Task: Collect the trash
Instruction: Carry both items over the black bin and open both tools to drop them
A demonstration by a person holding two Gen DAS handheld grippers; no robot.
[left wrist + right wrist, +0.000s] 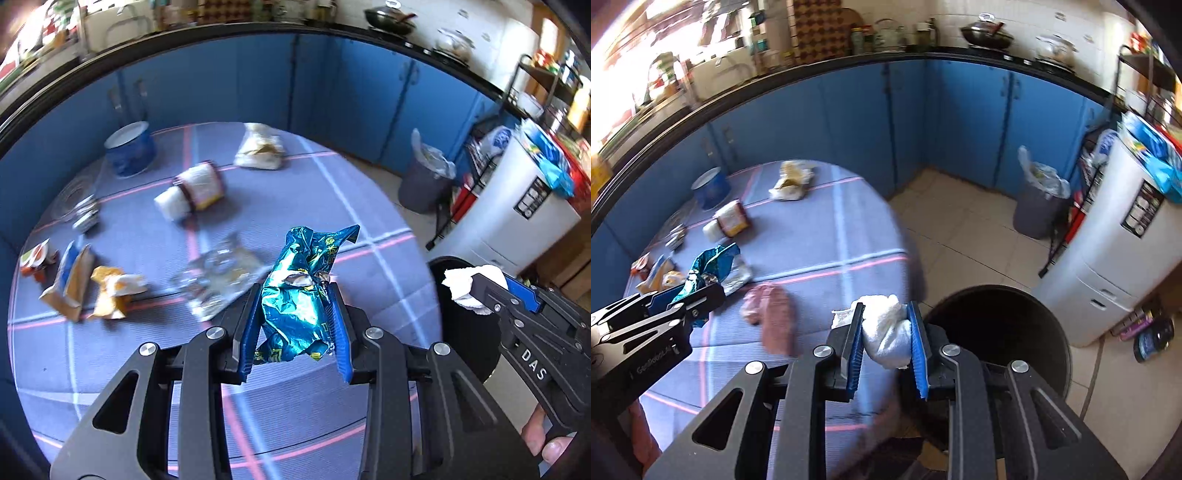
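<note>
Transport is the step in hand: left tool (295,314) clamped on a teal wrapper (299,295) above the counter (258,206), right tool (886,332) clamped on a white tissue wad (886,325) beside the black bin (997,325), so next both must reach over its mouth and let go.

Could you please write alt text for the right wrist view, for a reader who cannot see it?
The right tool grips a crumpled white tissue near an open black bin on the tiled floor. To its left, the left tool holds a teal foil wrapper over a round table scattered with more trash.
</note>
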